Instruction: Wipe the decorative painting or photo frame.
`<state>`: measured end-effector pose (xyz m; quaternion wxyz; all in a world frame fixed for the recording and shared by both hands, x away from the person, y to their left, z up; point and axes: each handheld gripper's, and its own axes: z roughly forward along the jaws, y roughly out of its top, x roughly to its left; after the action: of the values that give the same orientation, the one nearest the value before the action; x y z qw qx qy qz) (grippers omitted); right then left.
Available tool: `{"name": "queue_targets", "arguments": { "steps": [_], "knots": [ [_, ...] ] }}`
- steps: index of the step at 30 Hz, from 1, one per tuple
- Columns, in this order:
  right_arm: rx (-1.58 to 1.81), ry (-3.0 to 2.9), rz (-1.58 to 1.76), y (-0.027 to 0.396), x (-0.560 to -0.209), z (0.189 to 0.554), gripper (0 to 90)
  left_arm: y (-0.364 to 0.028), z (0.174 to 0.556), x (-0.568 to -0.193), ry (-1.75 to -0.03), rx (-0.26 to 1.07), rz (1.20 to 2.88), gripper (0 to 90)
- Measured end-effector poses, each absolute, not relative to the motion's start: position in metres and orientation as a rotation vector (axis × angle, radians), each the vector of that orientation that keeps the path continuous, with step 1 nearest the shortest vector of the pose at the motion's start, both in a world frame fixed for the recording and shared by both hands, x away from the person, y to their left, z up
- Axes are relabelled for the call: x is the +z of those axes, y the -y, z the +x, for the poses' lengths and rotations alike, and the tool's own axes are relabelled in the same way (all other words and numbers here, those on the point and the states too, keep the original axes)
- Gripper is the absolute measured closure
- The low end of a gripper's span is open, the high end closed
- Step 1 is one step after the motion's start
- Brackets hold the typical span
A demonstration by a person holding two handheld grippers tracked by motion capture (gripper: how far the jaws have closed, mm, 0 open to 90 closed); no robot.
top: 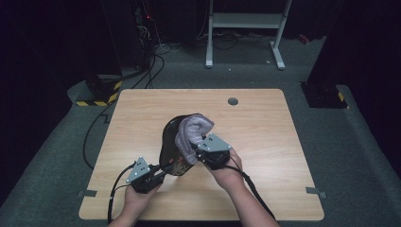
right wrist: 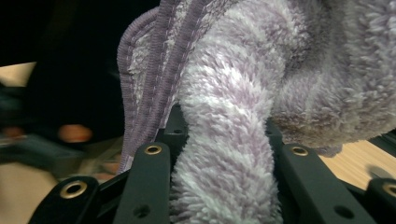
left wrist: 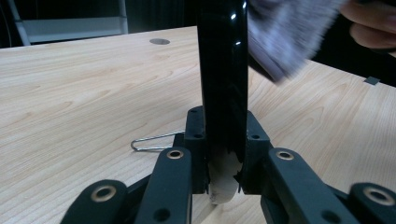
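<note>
glossy black curved plastic object (top: 171, 146) located at centre of the high view, standing on edge over the light wooden table (top: 142, 113), tilted toward upper right of frame. bears a label with small print near its lower end. left gripper (top: 158, 176) found at lower left of centre, clamped on the black object's lower edge; in the left gripper view both jaws press against the thin black edge (left wrist: 223, 93) rising through the middle of frame, torn white paper visible just below the grip. bent wire clip (left wrist: 154, 141) lying on the table just left of the jaws. round grey grommet (top: 232, 101) set in the table toward upper centre.

fluffy lilac-and-white striped cloth (top: 193, 132) draped over the black object's upper right side. right gripper (top: 201, 150) placed right of centre, clenched on a bunched fold of the cloth; in the right gripper view the fold (right wrist: 224, 154) runs up between both jaws, stitched hem (right wrist: 154, 70) at upper left. cloth blurred at upper right of the left gripper view (left wrist: 285, 32), touching the black object.
</note>
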<state>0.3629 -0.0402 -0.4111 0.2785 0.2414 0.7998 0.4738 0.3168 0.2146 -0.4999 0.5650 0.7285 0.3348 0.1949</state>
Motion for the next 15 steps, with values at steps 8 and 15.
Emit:
{"name": "queue_targets", "arguments": {
  "steps": [8,15],
  "knots": [
    [1.331,-2.213,0.495,0.012,-0.411,0.331,67.0,-0.215,0.317,-0.5,-0.787,0.457,1.713,77.5],
    [1.297,-2.199,0.549,0.022,-0.411,0.346,66.8,-0.215,0.317,-0.5,-0.788,0.454,1.71,77.5]
  ]
}}
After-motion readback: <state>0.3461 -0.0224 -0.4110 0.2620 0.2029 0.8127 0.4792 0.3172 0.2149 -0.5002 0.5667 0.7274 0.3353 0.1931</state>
